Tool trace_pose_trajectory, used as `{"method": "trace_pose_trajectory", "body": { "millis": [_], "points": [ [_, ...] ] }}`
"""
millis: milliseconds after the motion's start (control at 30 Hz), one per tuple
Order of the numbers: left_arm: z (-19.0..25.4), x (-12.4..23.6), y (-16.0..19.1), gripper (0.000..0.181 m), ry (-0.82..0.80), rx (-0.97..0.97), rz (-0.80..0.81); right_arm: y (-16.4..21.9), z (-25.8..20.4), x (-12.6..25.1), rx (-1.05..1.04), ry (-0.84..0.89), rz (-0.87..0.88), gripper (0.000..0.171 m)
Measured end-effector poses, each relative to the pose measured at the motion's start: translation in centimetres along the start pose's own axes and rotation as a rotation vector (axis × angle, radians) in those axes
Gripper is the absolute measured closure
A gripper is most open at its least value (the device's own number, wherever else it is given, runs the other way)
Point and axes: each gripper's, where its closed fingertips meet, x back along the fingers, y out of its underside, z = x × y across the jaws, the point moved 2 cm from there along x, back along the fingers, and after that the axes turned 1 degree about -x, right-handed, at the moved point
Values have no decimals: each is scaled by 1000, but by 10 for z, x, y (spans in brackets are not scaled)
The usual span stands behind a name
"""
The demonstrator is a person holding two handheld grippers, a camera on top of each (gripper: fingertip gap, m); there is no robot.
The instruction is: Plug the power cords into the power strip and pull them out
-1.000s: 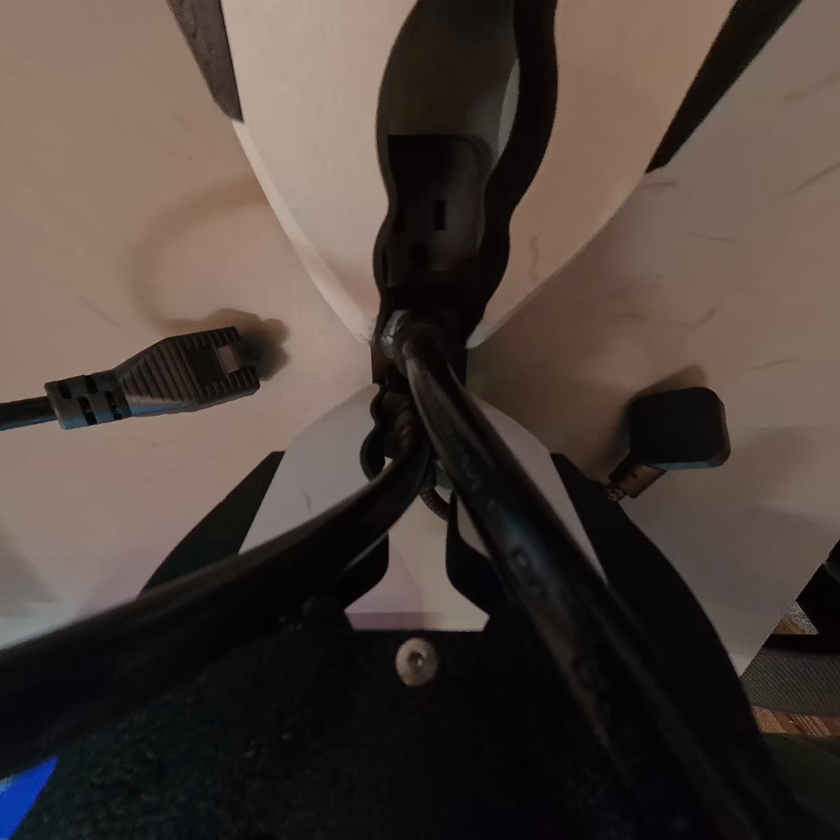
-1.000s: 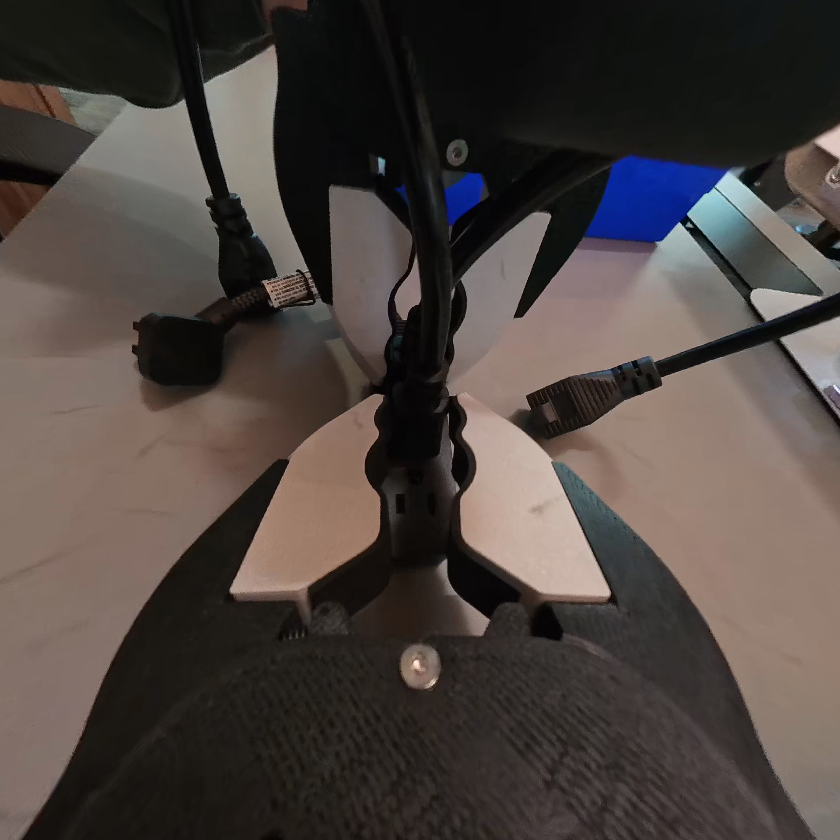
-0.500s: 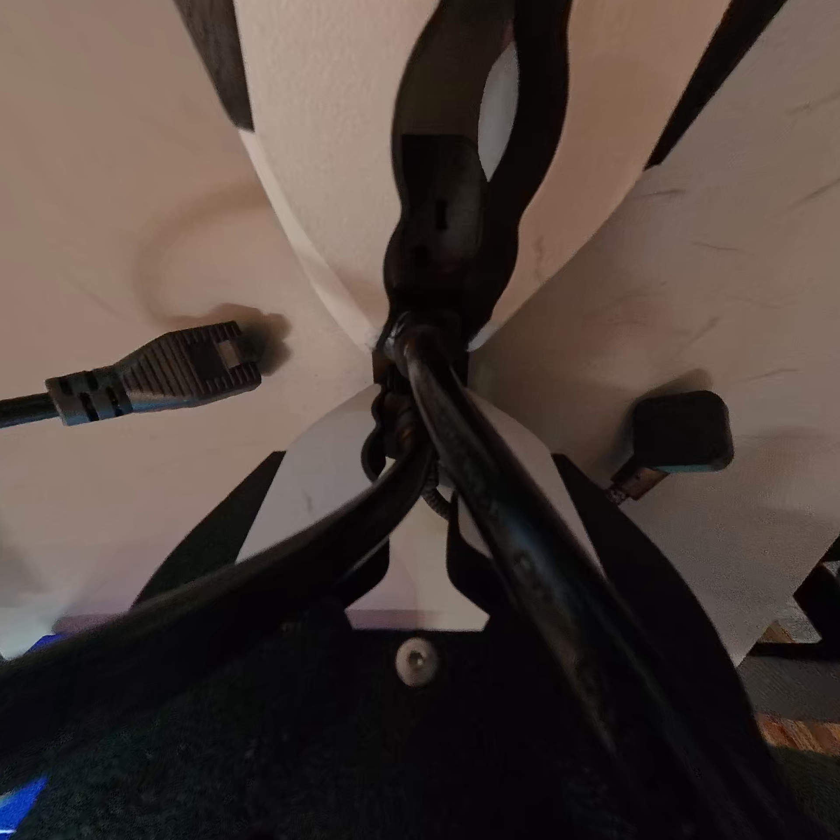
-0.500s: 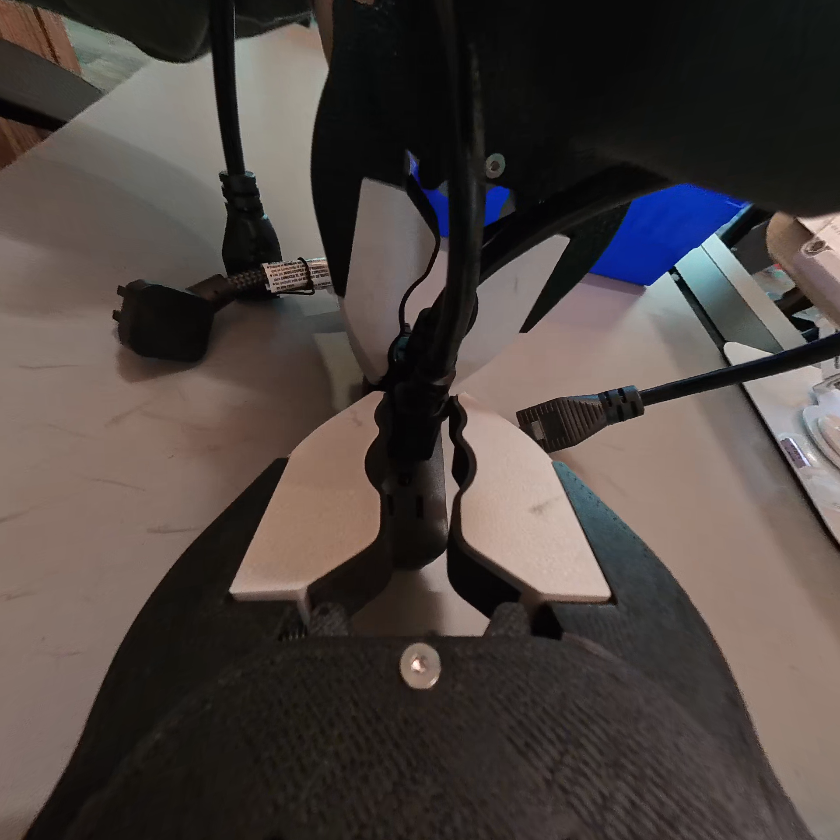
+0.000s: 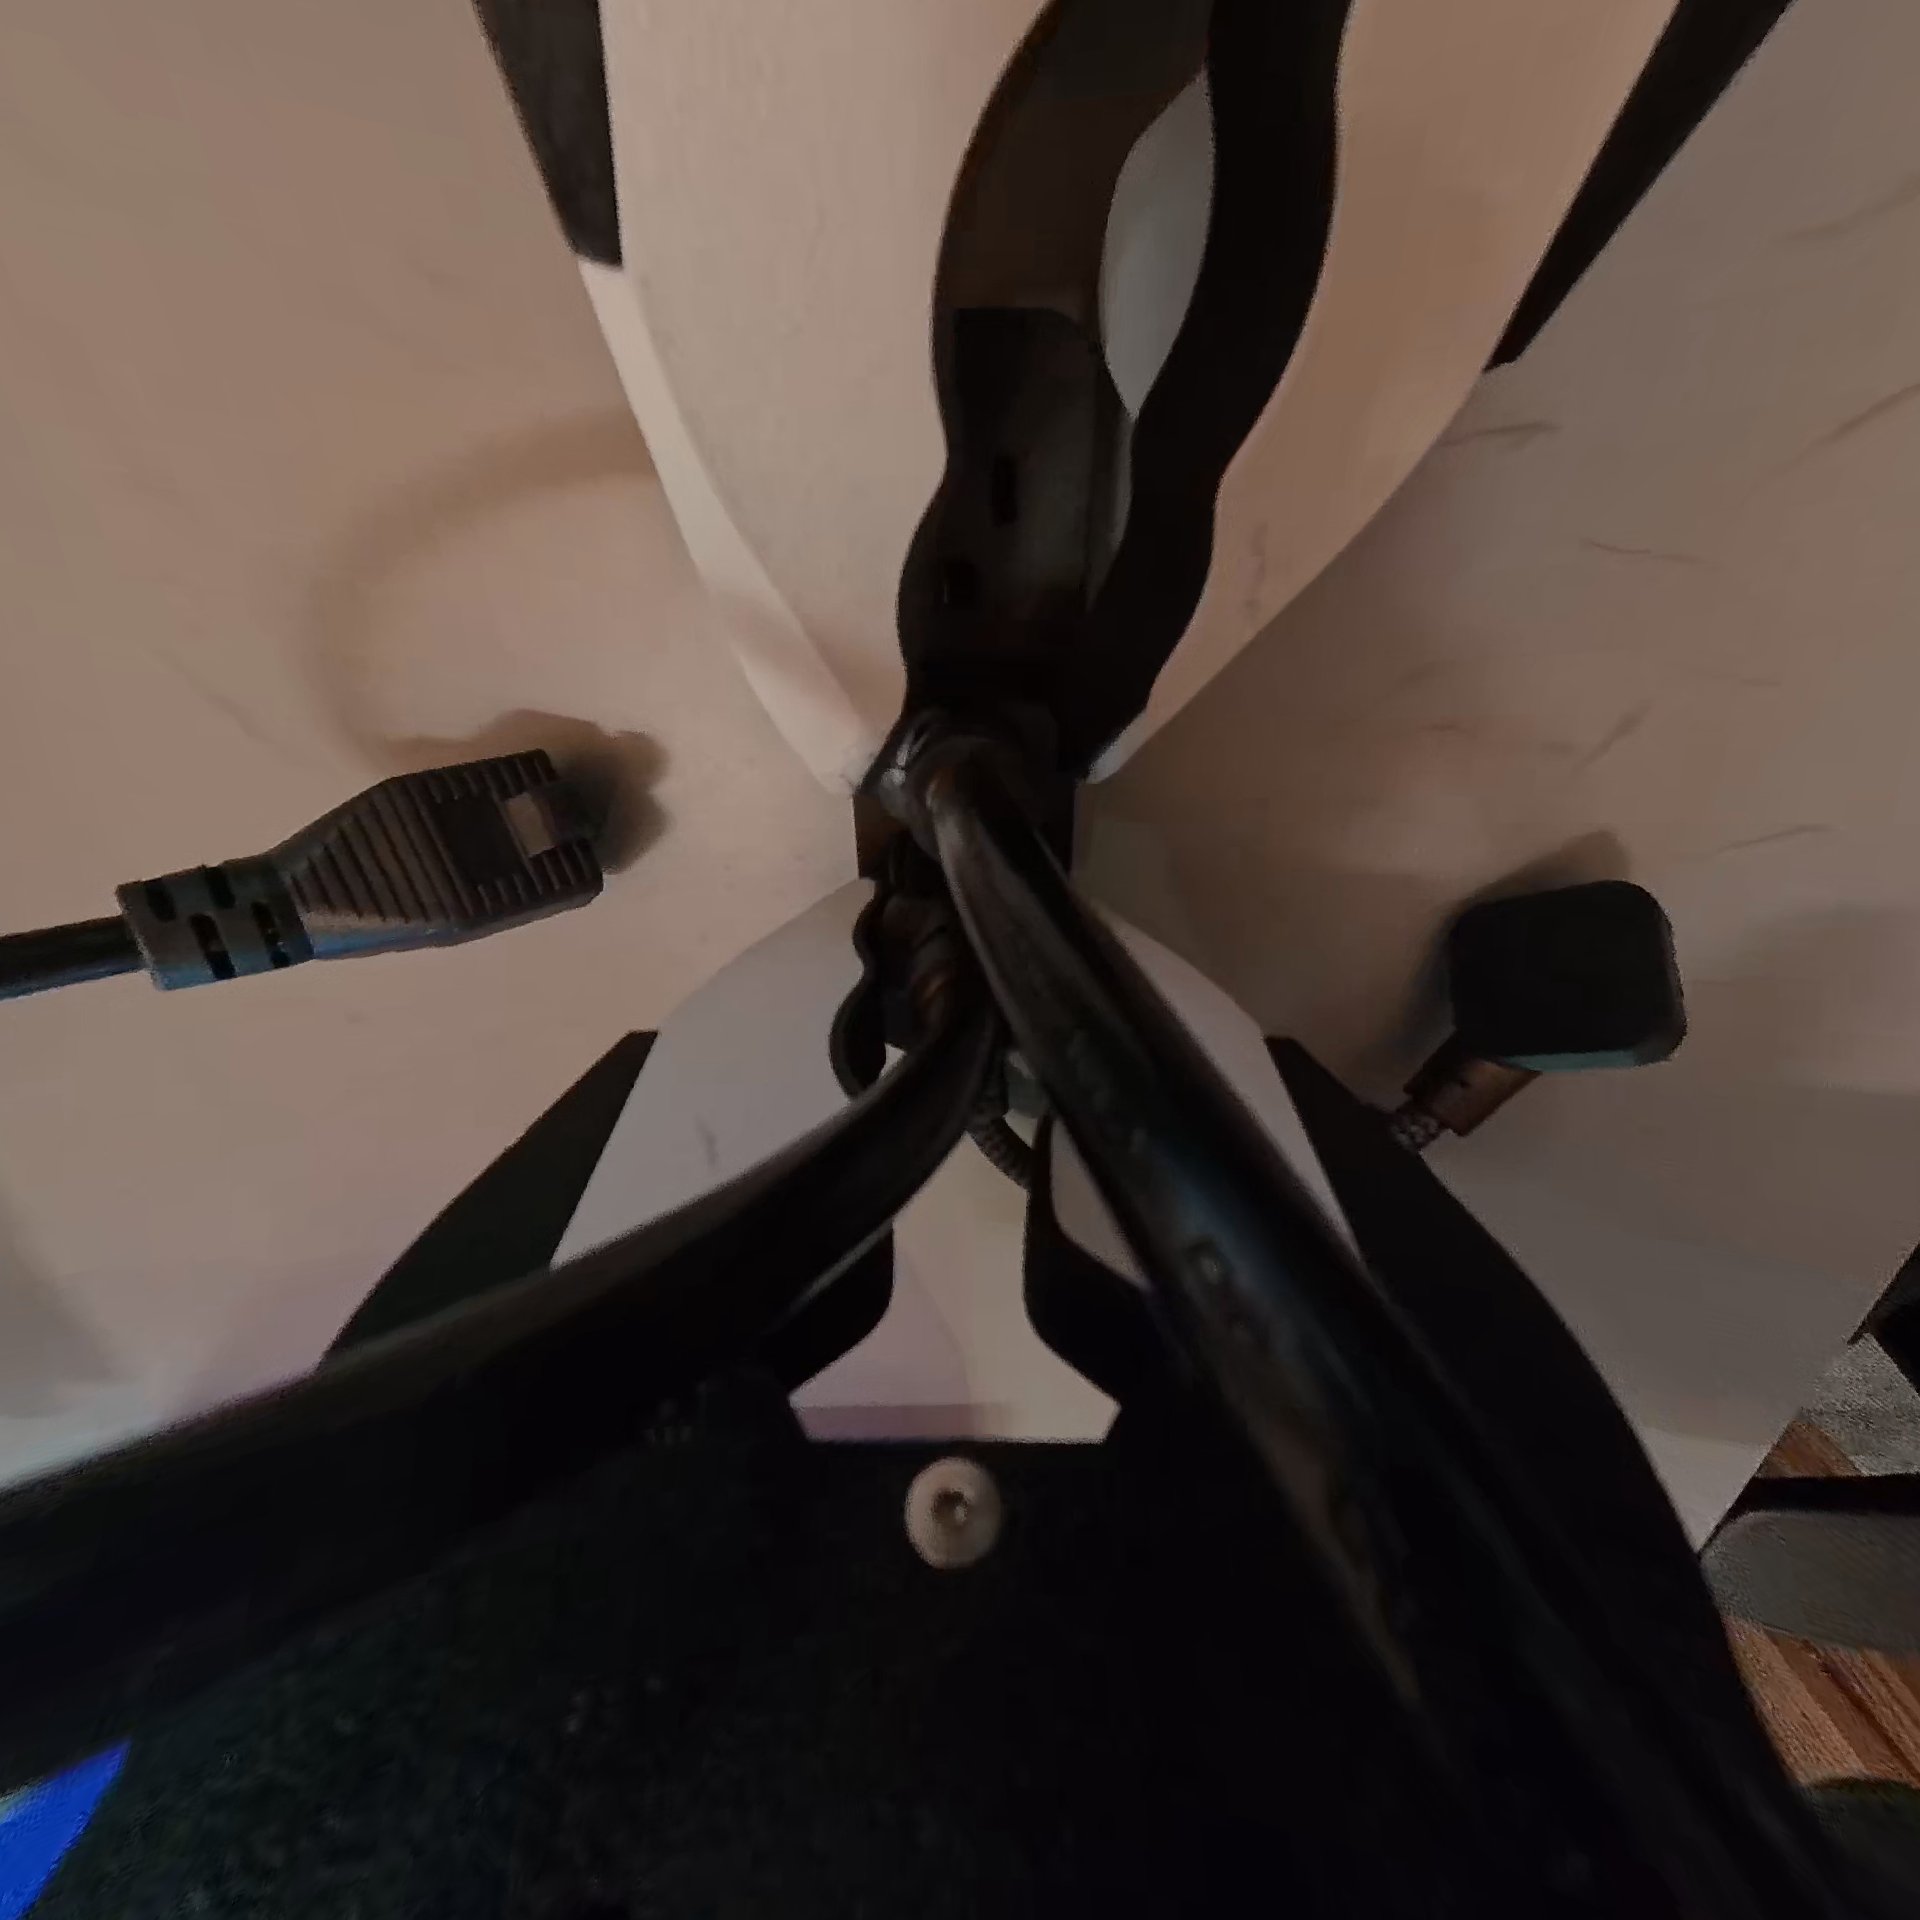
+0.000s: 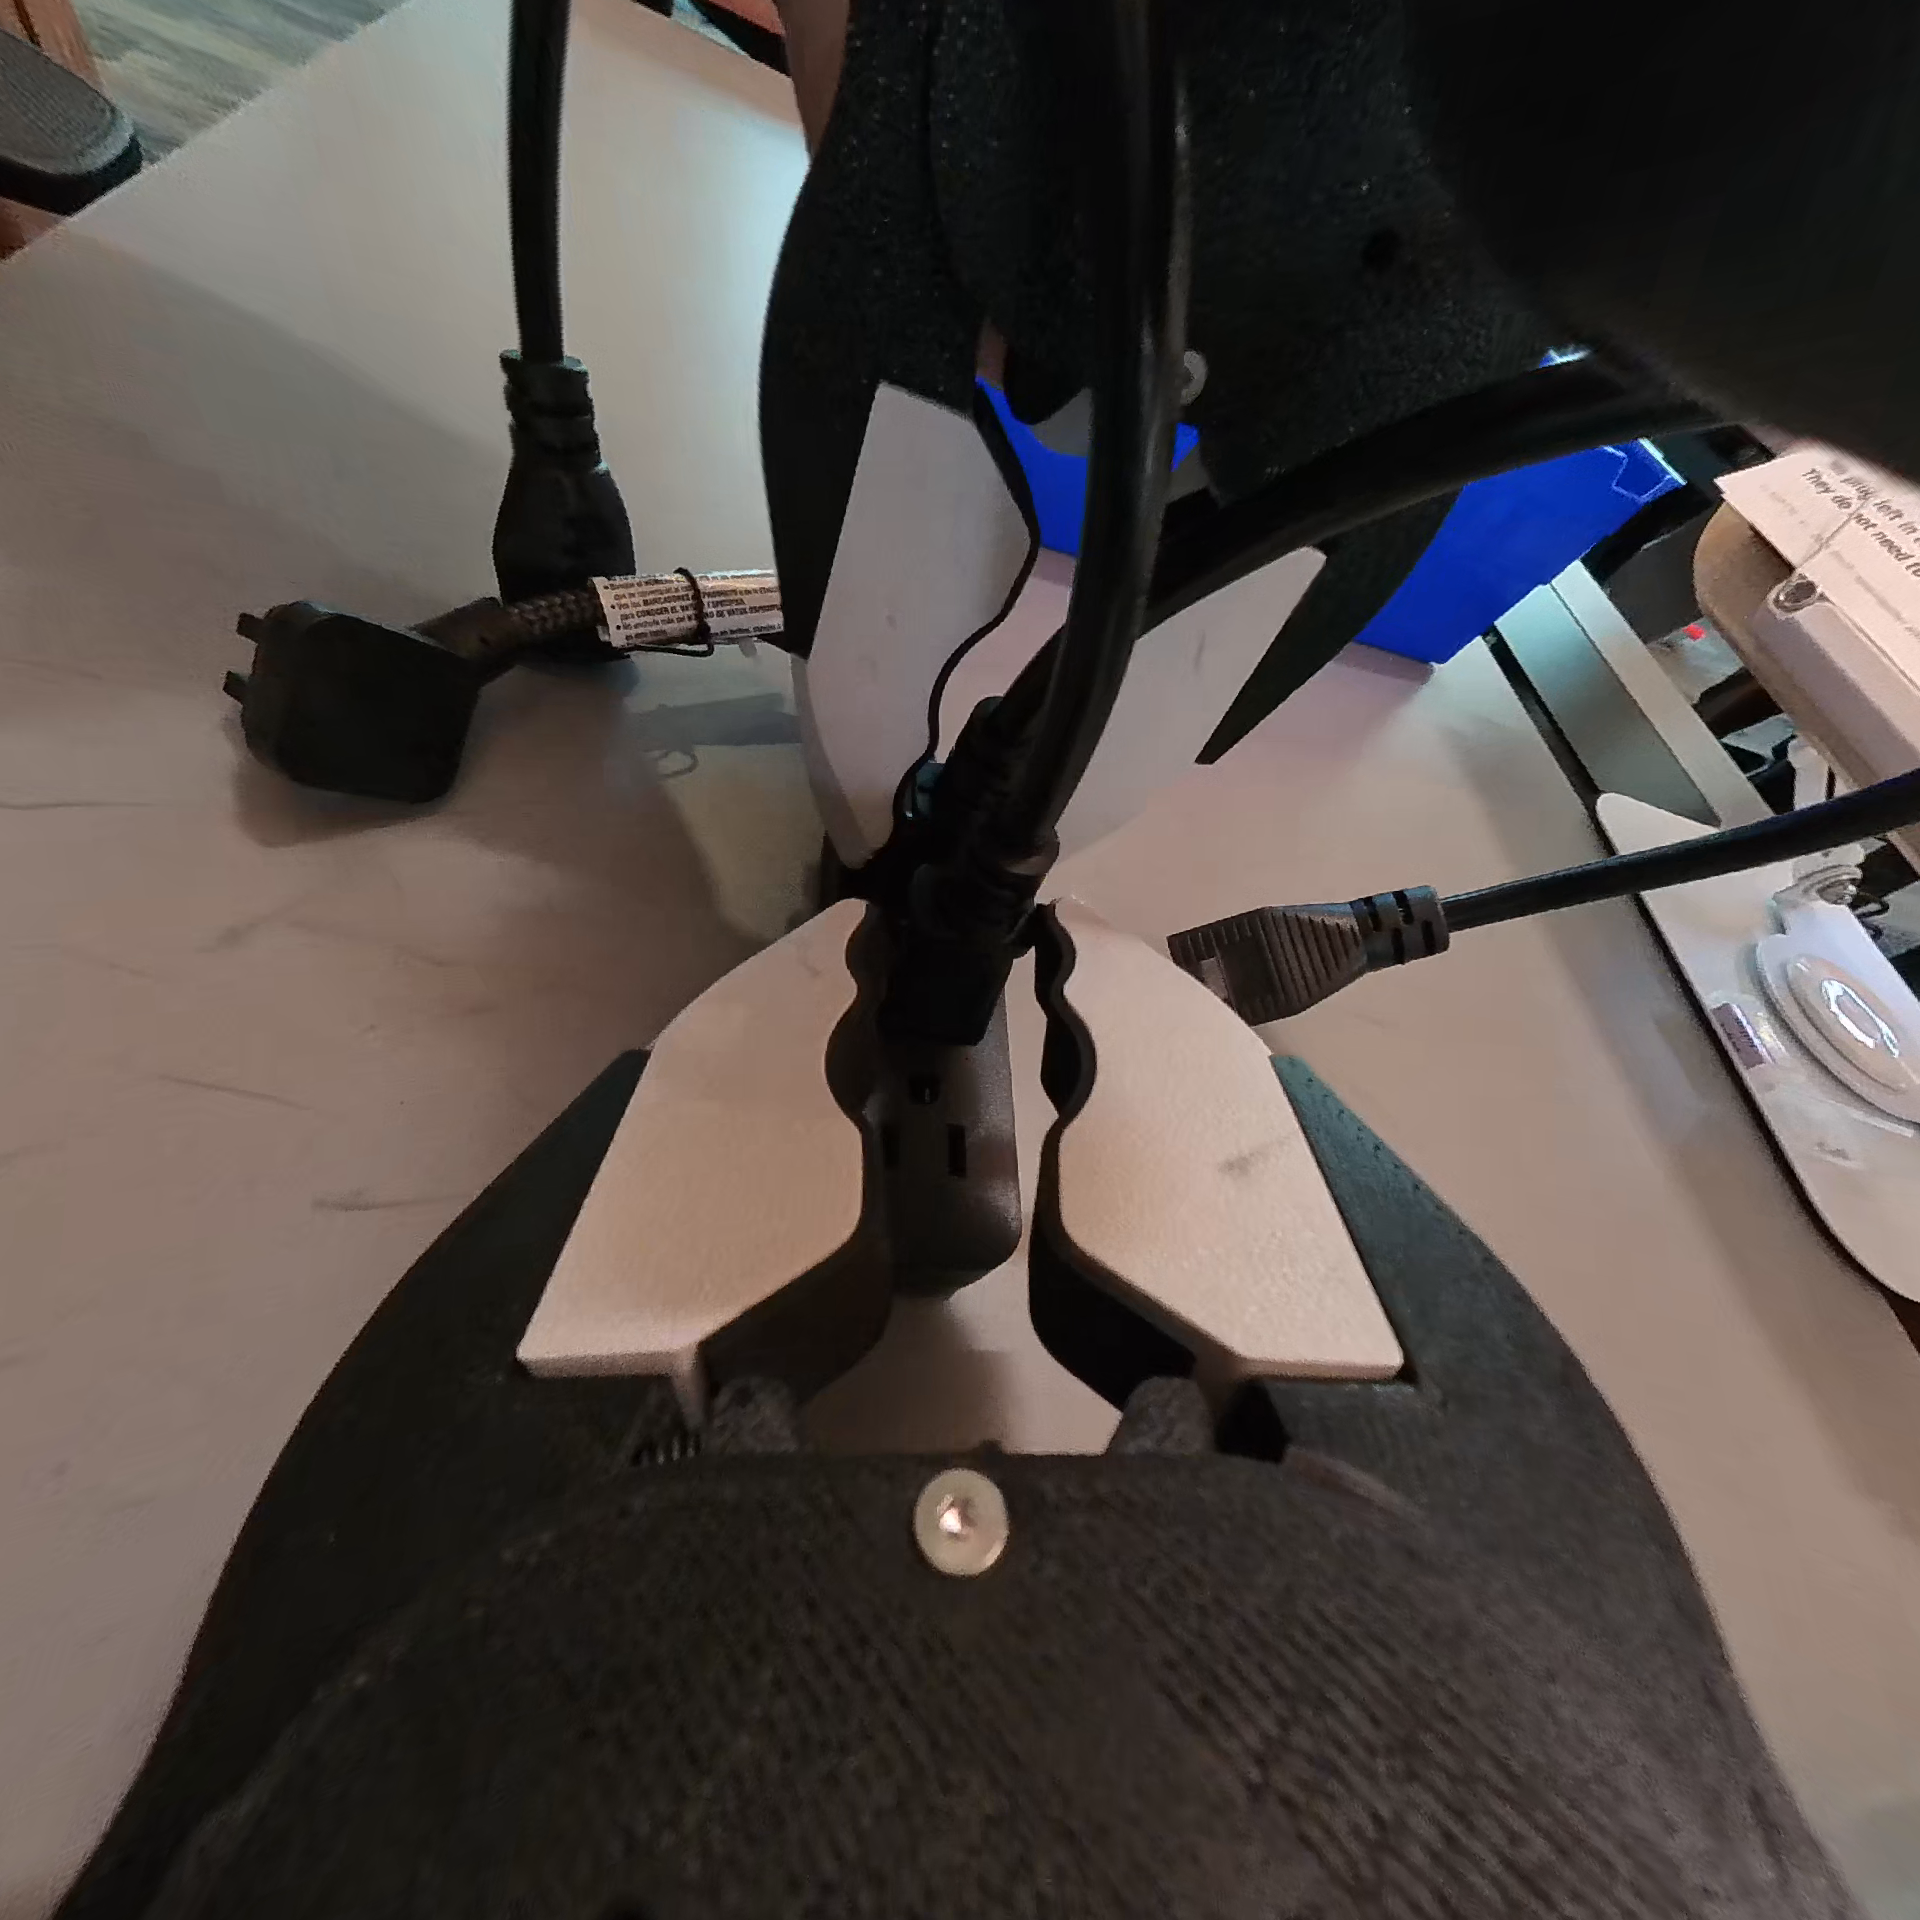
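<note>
My right gripper [image 6: 956, 920] is shut on a small black power strip [image 6: 940, 1164], which stands tilted between the fingers with a narrow gap on its right side. My left gripper [image 5: 961, 862] faces it tip to tip and is shut on a black plug [image 6: 940, 966] seated at the strip's far end. Two thick black cords [image 5: 1143, 1091] run back from that plug over the left gripper. The strip also shows in the left wrist view [image 5: 1013, 488], between the right gripper's black pads. Both hover just above the pale table [image 6: 312, 1039].
A ribbed black cord connector [image 5: 416, 862] lies loose on the table, as does a flat black plug [image 6: 343, 717] on a braided cord with a white label. Another black cord end [image 6: 561, 509] stands behind it. A blue bin [image 6: 1507, 561] and white packets [image 6: 1829, 1008] are at the right. Left and right tips are no more than a few centimetres apart.
The power strip has tilted between my right fingers, opening a gap on one side. The left gripper has lifted slightly with the plug. Both stay shut.
</note>
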Motion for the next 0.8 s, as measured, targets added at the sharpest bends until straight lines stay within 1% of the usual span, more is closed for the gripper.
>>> {"method": "trace_pose_trajectory", "body": {
  "millis": [67, 100, 133, 167, 300, 367, 433, 600, 800],
  "points": [
    [0, 0, 0, 160, 5, -21, 1, 0, -1, 0, -12, -13, -6, 141],
    [0, 0, 0, 159, 6, -21, -5, 1, -1, 1, -30, -23, -8, 141],
    [0, 0, 0, 159, 4, -18, -11, 1, 1, 1, -61, -28, -9, 145],
    [0, 0, 0, 156, 1, -14, -19, 1, 1, 1, -79, -37, -10, 146],
    [0, 0, 0, 156, -1, -9, -13, 1, 1, 1, -97, -43, -12, 146],
    [0, 0, 0, 159, 0, -13, -8, 1, 1, 1, -110, -46, -14, 147],
    [0, 0, 0, 156, 0, -22, -16, 1, 2, 1, -124, -52, -15, 147],
    [0, 0, 0, 156, 6, -26, -44, 0, 1, 1, -122, -25, -17, 147],
    [0, 0, -1, 156, 0, -24, -76, -4, 3, 1, -172, -32, 12, 148]
  ]
}}
